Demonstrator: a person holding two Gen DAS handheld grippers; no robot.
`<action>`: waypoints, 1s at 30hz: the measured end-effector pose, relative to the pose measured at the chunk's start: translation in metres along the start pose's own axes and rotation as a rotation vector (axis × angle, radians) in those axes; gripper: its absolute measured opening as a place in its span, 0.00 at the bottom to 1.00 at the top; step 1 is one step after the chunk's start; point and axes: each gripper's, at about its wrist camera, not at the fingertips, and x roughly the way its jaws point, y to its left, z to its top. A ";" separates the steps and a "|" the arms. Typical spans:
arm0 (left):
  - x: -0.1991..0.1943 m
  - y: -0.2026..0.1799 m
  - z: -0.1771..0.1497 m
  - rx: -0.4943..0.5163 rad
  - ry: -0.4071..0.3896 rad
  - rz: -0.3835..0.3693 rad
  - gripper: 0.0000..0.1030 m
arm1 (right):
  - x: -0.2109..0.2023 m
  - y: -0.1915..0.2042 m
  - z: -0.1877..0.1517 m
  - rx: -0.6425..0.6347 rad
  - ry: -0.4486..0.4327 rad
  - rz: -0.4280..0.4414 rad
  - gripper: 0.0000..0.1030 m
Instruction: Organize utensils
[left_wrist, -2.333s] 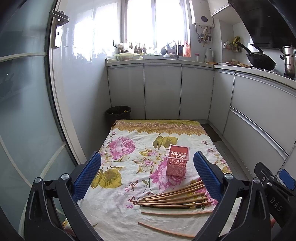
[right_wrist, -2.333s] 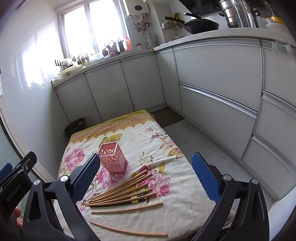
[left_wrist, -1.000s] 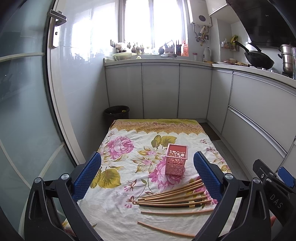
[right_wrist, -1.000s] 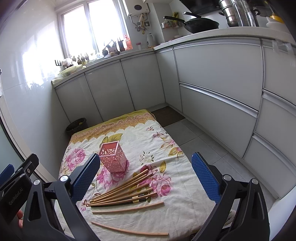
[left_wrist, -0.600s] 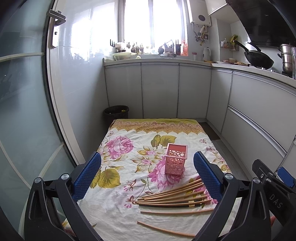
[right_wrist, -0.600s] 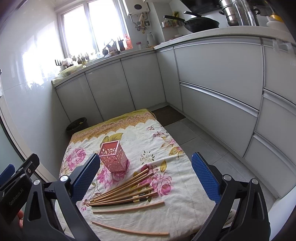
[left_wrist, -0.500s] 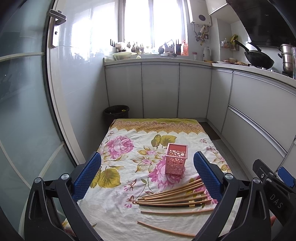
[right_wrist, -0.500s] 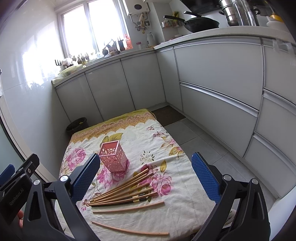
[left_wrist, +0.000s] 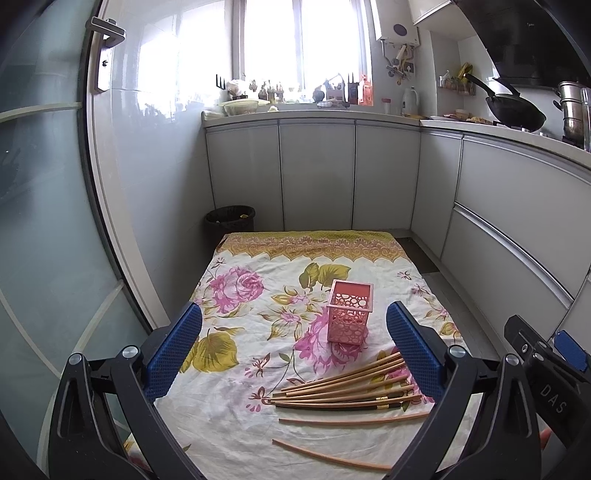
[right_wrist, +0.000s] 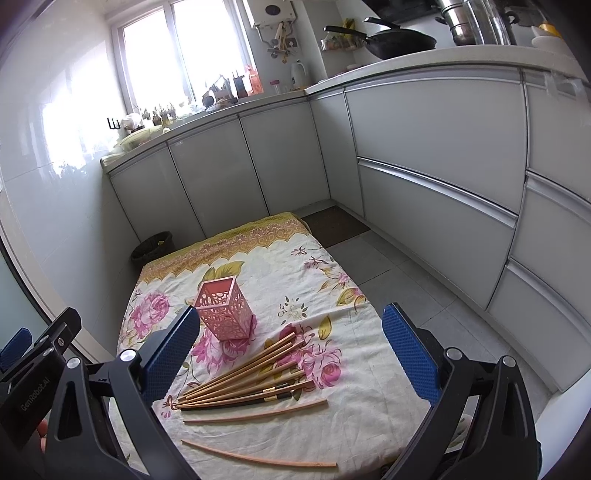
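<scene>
Looking through the left wrist view, we held the left gripper (left_wrist: 293, 345) wide and empty above the floral cloth (left_wrist: 236, 295), with the chopsticks (left_wrist: 343, 387) fanned crosswise ahead and to its right, just nearer than the upright pink holder (left_wrist: 349, 315). From the right wrist view, our right gripper (right_wrist: 290, 347), also wide and empty, had that bundle (right_wrist: 243, 384) almost centred between its jaws, so we judged it nearer.

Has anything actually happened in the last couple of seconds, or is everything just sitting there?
Nothing visibly changed, apart from a slight drift in both views. The chopsticks lie loose on the flowered cloth, the pink holder stands empty, and both the left gripper and right gripper stay open, holding nothing.
</scene>
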 end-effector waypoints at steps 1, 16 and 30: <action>0.004 -0.002 0.000 0.007 0.013 -0.015 0.93 | 0.001 -0.002 0.000 0.011 0.007 0.003 0.93; 0.173 -0.113 -0.021 0.283 0.699 -0.532 0.93 | 0.069 -0.115 -0.015 0.348 0.272 0.076 0.93; 0.288 -0.196 -0.061 0.522 1.007 -0.536 0.40 | 0.147 -0.151 -0.037 0.458 0.468 0.137 0.93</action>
